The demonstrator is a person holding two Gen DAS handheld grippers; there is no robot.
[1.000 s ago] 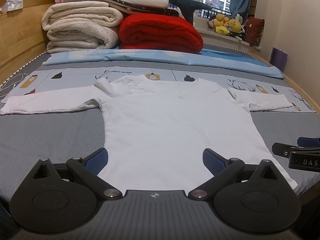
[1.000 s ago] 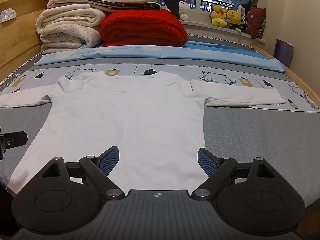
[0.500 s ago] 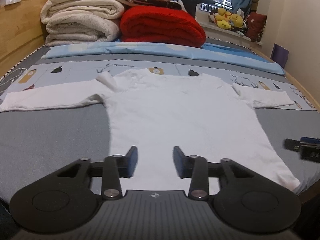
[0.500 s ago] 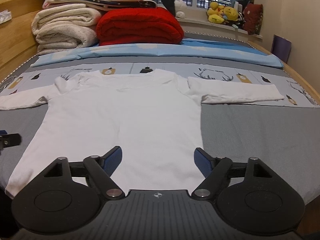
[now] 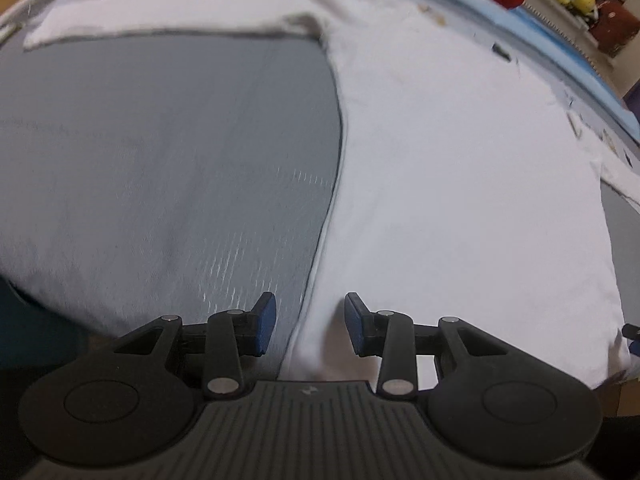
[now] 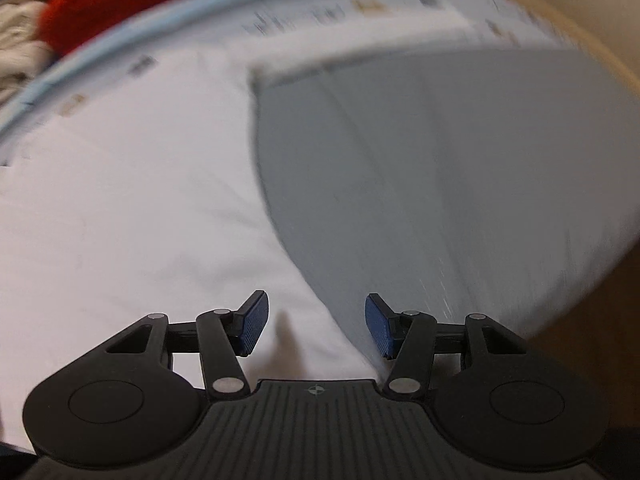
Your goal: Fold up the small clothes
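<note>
1. The white long-sleeved shirt (image 5: 460, 160) lies flat on the grey bed (image 5: 160, 140). It looks light, soft and limp, so it is best pinched at the hem corners.
2. The left gripper (image 5: 310, 322) tilts down over the left hem edge, jaws apart and empty.
3. The right gripper (image 6: 316, 324) straddles the right edge, jaws apart too.

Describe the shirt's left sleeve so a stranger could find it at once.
Start from the grey bed cover in the left wrist view, where the white shirt lies flat. From the shirt's shoulder, the sleeve runs straight out to the left along the cover's far edge. It is a long, narrow white band, unlike the broad shirt body.
</note>
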